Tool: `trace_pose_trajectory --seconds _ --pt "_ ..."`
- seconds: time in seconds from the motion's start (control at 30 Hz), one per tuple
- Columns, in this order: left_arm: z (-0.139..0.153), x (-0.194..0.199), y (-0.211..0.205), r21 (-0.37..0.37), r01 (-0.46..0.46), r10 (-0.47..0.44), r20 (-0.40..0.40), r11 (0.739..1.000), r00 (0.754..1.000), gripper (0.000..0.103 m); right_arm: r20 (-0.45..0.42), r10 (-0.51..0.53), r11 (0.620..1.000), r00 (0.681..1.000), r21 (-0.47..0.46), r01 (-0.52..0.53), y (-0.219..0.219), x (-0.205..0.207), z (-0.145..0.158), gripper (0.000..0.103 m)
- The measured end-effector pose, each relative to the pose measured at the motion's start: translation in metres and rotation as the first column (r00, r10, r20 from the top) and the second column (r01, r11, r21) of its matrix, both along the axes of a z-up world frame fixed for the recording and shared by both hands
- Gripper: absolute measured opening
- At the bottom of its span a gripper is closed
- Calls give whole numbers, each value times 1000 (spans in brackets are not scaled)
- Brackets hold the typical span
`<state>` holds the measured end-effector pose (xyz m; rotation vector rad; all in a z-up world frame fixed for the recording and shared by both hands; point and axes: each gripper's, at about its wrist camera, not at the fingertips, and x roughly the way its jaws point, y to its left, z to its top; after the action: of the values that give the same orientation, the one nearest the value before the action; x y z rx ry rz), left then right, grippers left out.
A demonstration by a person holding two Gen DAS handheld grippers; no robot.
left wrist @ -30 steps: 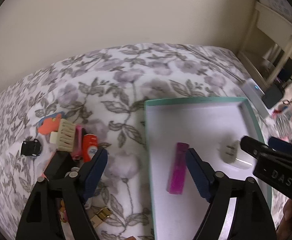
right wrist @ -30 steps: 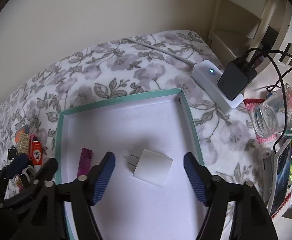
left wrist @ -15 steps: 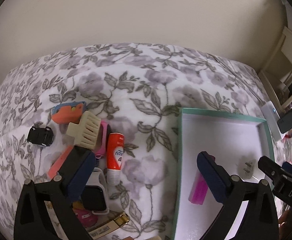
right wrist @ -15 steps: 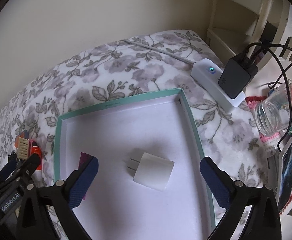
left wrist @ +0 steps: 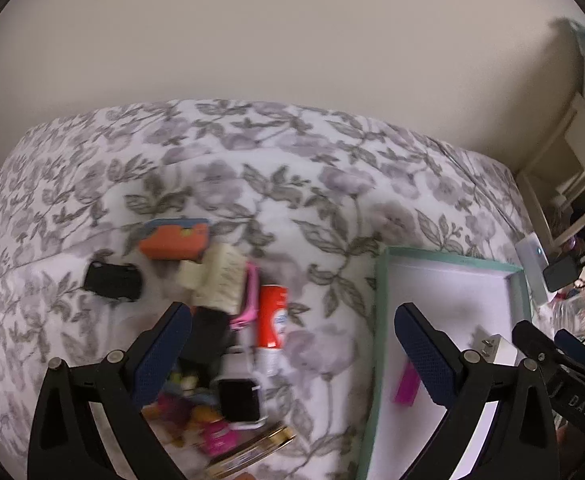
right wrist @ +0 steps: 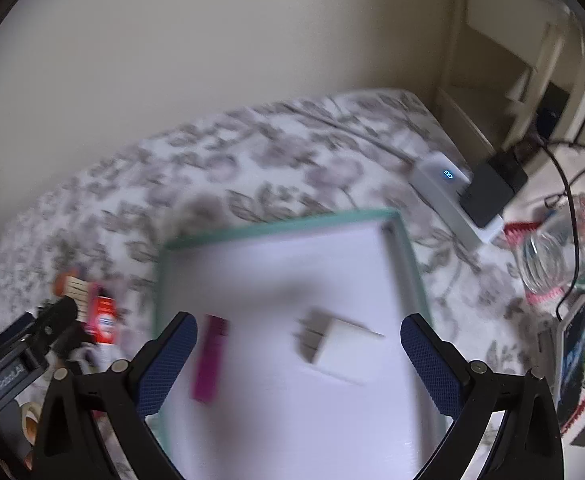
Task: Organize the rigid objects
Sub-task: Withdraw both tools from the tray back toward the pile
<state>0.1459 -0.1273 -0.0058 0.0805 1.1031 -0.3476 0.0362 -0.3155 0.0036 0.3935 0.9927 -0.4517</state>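
From your left wrist camera, your left gripper [left wrist: 292, 348] hung over the flowered bedspread [left wrist: 276, 184] with its 2 jaws spread wide and nothing between the pads; they had just been opening. Under the gap lay the red-and-white tube [left wrist: 271, 322], running away from you, with the pink clip [left wrist: 248, 304] touching its left side. Just beyond your left finger sat the cream comb [left wrist: 218, 278], then the orange case [left wrist: 174, 240] farther out, and the black toy car [left wrist: 112, 280] off to the left. Near the base of that finger you had the smartwatch [left wrist: 239, 400], face up, beside a blurred heap of small coloured bits. Your right finger stood over the teal-rimmed tray [left wrist: 376, 320]; the magenta bar [left wrist: 406, 386] peeked out just behind it, inside the tray, and the white charger plug [left wrist: 496, 354] lay farther right, next to your other claw.

From your right wrist camera, badly blurred, your right gripper [right wrist: 298, 352] was also released, jaws wide apart with nothing gripped, having just opened. Both fingers straddled the tray [right wrist: 280, 228]. The charger plug [right wrist: 340, 350] lay on the tray floor between them, touching neither pad. The magenta bar [right wrist: 209, 360] lay just inside your left finger. Left of the tray you had the tube [right wrist: 102, 318] and the comb [right wrist: 74, 286]. Off to the right stood a white power strip [right wrist: 444, 196] and a glass jar [right wrist: 556, 248].
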Motion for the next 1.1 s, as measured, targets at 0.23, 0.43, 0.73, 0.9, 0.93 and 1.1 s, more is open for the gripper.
trace_pose_trajectory --seconds 0.23,0.43,0.73,0.9,0.93,1.1 --pt "24 6 47 79 -108 106 36 991 994 101 63 113 994 992 -3 -113 50 19 29 103" --pt "23 3 83 50 -165 167 -30 985 985 101 42 207 978 977 19 -208 94 33 27 103" --pt "1 -8 115 54 -209 214 -126 976 969 101 -55 347 938 936 28 -345 152 39 1 103" --pt "-24 -11 132 101 -241 257 -184 965 949 101 -116 419 908 901 46 -416 175 41 -20 103" --pt "-27 -11 135 104 -246 262 -193 964 945 101 -125 428 904 895 49 -426 177 41 -24 103" --pt "-48 -14 146 133 -267 292 -239 955 926 101 -178 475 880 862 71 -470 192 42 -45 103"
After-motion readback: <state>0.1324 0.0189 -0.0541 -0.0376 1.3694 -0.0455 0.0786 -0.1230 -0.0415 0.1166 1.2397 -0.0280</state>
